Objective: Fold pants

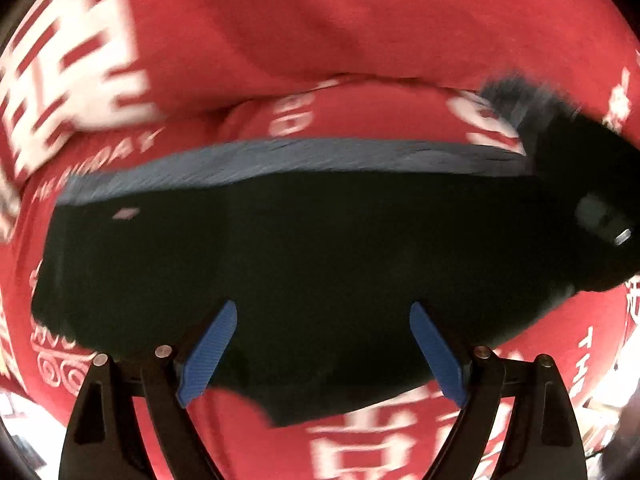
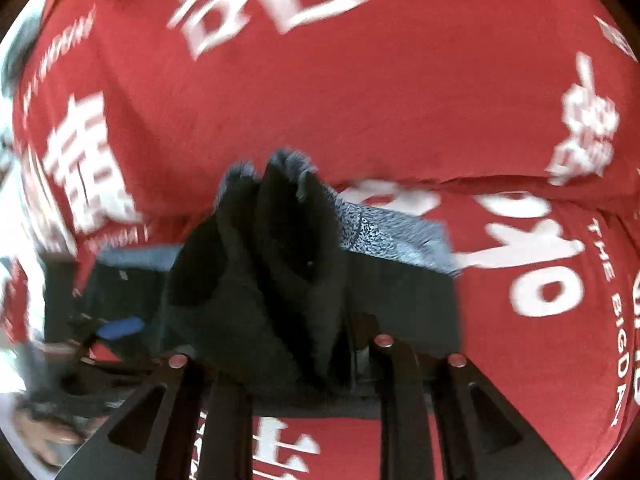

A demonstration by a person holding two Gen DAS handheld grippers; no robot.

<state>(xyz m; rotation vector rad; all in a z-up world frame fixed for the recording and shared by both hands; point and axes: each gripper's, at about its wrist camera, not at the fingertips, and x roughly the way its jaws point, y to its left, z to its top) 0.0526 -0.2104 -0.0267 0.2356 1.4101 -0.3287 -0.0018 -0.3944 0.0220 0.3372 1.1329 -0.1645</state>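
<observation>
Black pants (image 1: 304, 264) with a grey-blue inner band lie flat on a red cloth with white lettering (image 1: 280, 40). My left gripper (image 1: 324, 356) is open just above the pants' near edge, its blue pads (image 1: 208, 356) spread wide and holding nothing. My right gripper (image 2: 304, 360) is shut on a bunched fold of the pants (image 2: 280, 264), which stands up between its arms and hides the fingertips. The right gripper also shows in the left wrist view (image 1: 600, 220) at the pants' right end. The left gripper's blue pad (image 2: 120, 328) shows at the left of the right wrist view.
The red cloth (image 2: 360, 100) covers the whole surface and has a raised crease running across behind the pants. A person's hand (image 2: 48, 436) shows at the lower left edge of the right wrist view.
</observation>
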